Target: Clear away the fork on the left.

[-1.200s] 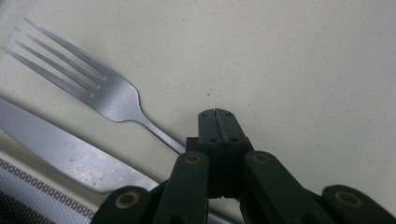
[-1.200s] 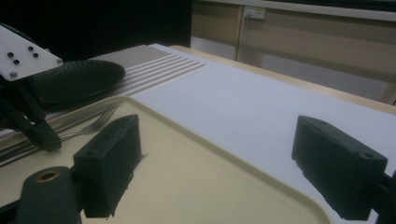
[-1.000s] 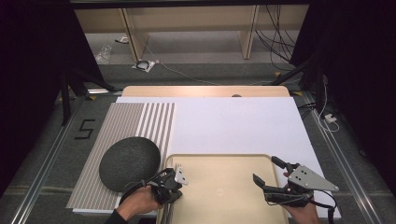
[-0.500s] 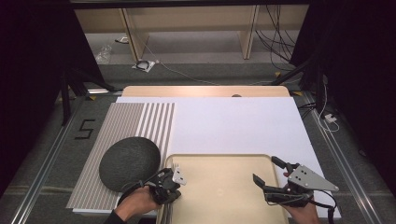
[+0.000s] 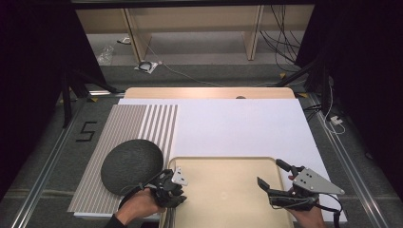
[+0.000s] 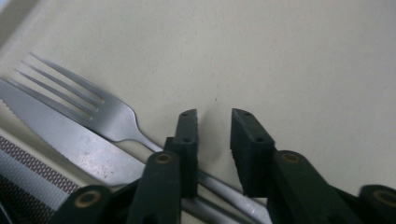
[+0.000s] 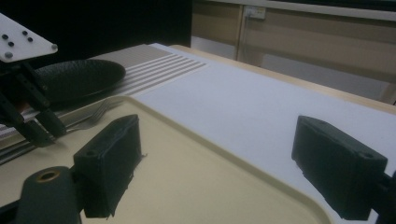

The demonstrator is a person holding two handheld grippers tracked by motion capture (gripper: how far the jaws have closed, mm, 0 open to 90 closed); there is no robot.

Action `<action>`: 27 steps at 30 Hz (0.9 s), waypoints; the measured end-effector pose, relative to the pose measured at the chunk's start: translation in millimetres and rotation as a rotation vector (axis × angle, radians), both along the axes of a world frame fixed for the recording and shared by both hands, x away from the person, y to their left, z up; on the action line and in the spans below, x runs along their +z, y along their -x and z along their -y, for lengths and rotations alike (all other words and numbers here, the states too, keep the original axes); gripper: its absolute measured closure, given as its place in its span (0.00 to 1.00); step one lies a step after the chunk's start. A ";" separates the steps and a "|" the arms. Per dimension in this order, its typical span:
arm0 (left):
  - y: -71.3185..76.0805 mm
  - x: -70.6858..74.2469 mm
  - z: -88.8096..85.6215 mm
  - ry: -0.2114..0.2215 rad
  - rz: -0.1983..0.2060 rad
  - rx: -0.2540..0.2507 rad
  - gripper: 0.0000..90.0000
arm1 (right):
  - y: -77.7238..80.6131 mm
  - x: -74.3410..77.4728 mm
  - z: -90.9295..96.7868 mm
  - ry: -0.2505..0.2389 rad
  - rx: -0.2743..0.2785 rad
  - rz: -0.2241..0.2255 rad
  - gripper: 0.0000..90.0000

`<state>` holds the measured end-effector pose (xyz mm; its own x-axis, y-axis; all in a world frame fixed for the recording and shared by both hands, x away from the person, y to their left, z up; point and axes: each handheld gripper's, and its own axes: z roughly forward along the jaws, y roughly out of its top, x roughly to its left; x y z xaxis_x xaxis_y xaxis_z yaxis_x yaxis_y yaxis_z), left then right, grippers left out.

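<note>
A steel fork [image 6: 107, 116] and a serrated knife [image 6: 60, 140] lie side by side along the left edge of the beige tray [image 5: 223, 161]. My left gripper [image 6: 215, 123] points down at them, and its jaws have just been opening. They stand a little apart, and the fork's handle runs under the left jaw and into the gap without being pressed. In the high view the left gripper [image 5: 170, 194] is at the tray's near left corner. My right gripper [image 5: 271, 173] hovers over the tray's right side, jaws wide apart and empty [image 7: 215, 154].
A dark round plate [image 5: 132, 164] sits on the striped placemat [image 5: 128, 123] left of the tray. A white sheet [image 5: 237, 123] covers the table beyond the tray. Cables and shelving lie on the floor past the far table edge.
</note>
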<state>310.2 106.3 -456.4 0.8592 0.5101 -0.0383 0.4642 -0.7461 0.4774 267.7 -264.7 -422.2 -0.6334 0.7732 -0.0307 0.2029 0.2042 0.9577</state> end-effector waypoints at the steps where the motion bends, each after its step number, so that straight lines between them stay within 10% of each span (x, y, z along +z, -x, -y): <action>1: -0.1 1.1 -0.3 0.008 0.010 0.003 0.76 | 0.0 0.0 0.0 0.000 -0.001 0.000 0.18; 11: -0.7 10.6 -6.9 0.116 0.055 0.101 0.47 | 0.0 -0.1 0.1 -0.002 -0.001 -0.001 0.18; 27: -2.5 21.1 -27.9 0.221 0.154 0.264 0.27 | 0.0 -0.1 0.0 -0.001 -0.002 -0.001 0.18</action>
<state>312.7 134.2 -435.3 0.7038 0.7085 -0.0525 0.5366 -0.4817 0.6929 267.7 -264.7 -422.3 -0.6317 0.7746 -0.0293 0.2040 0.2026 0.9578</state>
